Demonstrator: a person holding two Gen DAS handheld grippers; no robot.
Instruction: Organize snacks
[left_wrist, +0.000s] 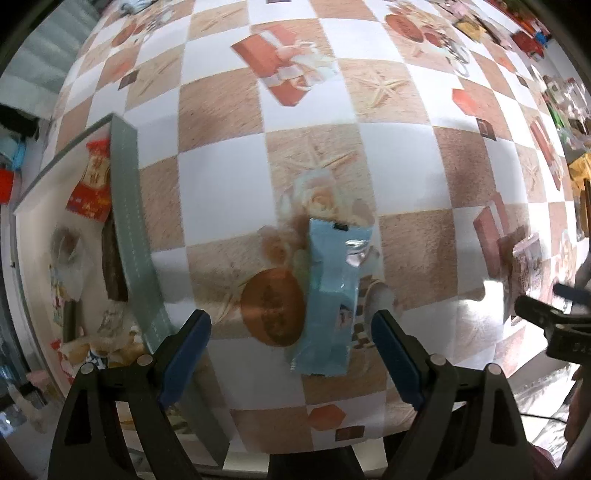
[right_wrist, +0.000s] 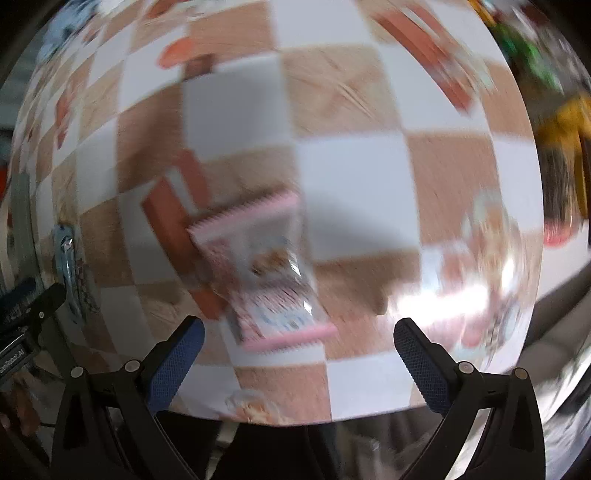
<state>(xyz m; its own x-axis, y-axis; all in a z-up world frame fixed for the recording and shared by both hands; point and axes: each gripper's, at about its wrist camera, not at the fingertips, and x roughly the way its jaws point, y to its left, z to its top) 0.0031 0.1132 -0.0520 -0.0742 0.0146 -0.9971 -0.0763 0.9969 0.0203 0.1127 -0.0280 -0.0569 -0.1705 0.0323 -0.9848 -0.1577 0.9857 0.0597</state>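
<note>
Starting at the left of the left wrist view, a grey-walled box (left_wrist: 127, 206) stands on the checkered tablecloth (left_wrist: 221, 173), holding several snacks: a red packet (left_wrist: 92, 181) at its far end, a dark brown bar (left_wrist: 112, 266) against the right wall, and paler wrappers nearer, too cluttered to tell apart. The left gripper (left_wrist: 291, 325) hovers above the cloth with its blue-padded fingers (left_wrist: 184, 354) spread wide, nothing between them. A light blue snack packet (left_wrist: 332, 295) lies flat on the cloth just beyond and between those fingers, lengthwise away from the camera, apart from the box. Farther right, a pink snack packet (left_wrist: 528, 266) rests on the cloth near the table's right side, with part of the other tool visible beside it. In the blurred right wrist view, the right gripper (right_wrist: 299, 332) has its fingers (right_wrist: 421, 365) likewise spread apart, empty, with the pink packet (right_wrist: 262, 273) lying flat on the cloth between and just beyond them.
</note>
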